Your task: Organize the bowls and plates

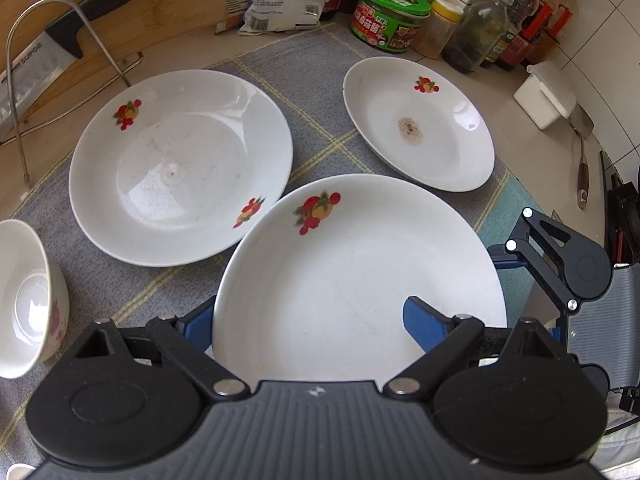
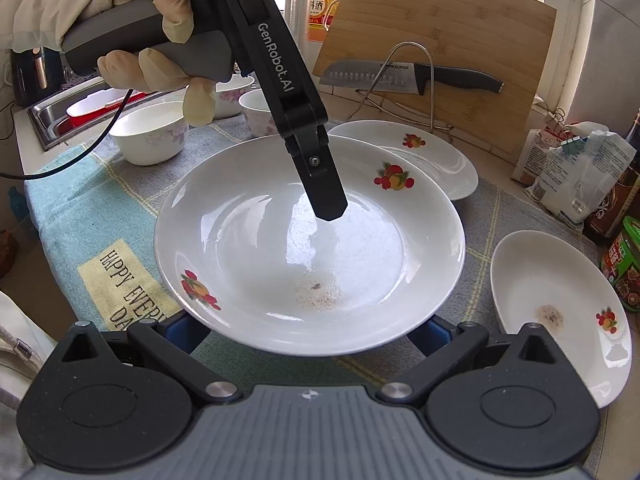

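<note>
- Located centrally on the checked cloth (image 1: 320, 140): deep plate (image 1: 352, 264), directly ahead of both tools and closer to them than any other dish.
- Left gripper (image 1: 312, 308): spread wide, clamped on nothing. Straddles the near rim of the deep plate, one finger over the dish's inside, the other outside and partly hidden below the rim.
- Right gripper (image 2: 310, 336): also spread wide, fingertips hidden under the plate's near rim. Contact from below cannot be confirmed.
- Approach directions roughly at right angles: left tool steeply from above on the sink side, right tool at a shallower slope from the counter edge.
- Round dish, so no long axis to align with; only the rim's position relative to the fingers counts.
- Rim of the deep plate overlaps the second plate (image 1: 180, 168), which lies just beyond it toward the cutting board (image 2: 440, 20). Probable stacking partner, judging by matching size.
- Small plate (image 1: 420, 124), stained at its centre, apart on the condiment side.
- Bowls (image 2: 148, 132) grouped near the sink, well clear of the tools.
- Neither hand nearer: both at the same rim. Judged critical: level support from both sides before any shift toward the second plate.
</note>
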Tool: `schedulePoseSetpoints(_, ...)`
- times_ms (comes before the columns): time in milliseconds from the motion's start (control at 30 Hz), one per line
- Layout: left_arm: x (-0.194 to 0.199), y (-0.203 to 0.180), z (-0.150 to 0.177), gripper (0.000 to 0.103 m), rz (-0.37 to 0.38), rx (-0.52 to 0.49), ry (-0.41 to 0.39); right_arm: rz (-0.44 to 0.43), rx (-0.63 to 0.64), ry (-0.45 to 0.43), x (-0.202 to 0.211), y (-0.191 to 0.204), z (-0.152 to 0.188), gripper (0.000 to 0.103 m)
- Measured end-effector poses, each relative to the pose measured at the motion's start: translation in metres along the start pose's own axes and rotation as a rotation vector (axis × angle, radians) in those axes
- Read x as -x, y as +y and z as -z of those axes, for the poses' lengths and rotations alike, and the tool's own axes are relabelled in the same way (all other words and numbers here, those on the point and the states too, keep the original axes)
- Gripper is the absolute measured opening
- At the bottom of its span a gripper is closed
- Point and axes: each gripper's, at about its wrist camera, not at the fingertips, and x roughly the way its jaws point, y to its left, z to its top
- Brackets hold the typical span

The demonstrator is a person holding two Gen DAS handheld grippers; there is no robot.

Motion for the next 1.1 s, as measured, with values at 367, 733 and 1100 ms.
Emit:
schedulePoseSetpoints(367, -0.014, -0.028, -0.032, 0.094, 0.018, -0.056, 0.005, 0.049, -0.023, 0.007, 0.018, -0.027, 0.013, 0.103)
schedulePoseSetpoints(733, -0.033, -0.048, -0.067, 0.094, 0.043, -0.125, 0.01, 0.11, -0.061, 0.014, 0.029, -0.057, 0.023, 0.103)
schedulePoseSetpoints(1100, -0.055, -0.067, -0.106, 0.094, 0.076, -0.19, 0.006, 0.177, -0.103, 0.026, 0.036, -0.092, 0.035, 0.103)
